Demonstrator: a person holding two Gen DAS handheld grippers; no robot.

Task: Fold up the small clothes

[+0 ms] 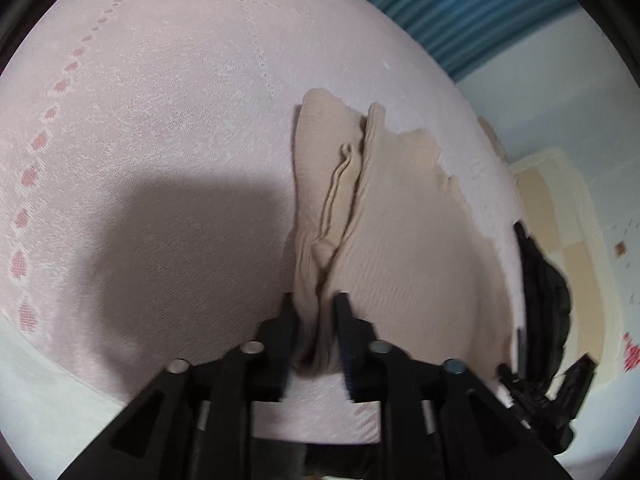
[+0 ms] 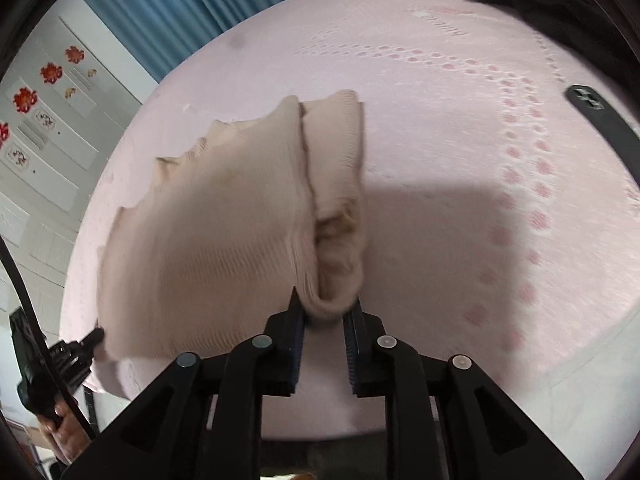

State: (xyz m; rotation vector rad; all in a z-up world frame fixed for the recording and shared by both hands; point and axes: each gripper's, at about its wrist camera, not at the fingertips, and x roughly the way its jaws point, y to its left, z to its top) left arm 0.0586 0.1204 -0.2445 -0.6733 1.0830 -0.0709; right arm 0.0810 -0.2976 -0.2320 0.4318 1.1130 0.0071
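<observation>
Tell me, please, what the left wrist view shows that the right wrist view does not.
Only the left wrist view shows the cream patch on the pale blue wall. Only the right wrist view shows the white cupboard doors with red flower stickers and a hand. Both show the beige ribbed knit garment gripped by the left gripper and right gripper, the pink patterned bedspread and the blue curtain.

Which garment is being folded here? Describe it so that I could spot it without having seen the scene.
On the pink patterned bedspread lies one beige ribbed knit garment with a scalloped edge. Each tool grips a bunched fold of it, left tool and right tool. The only other cloth is black.
</observation>
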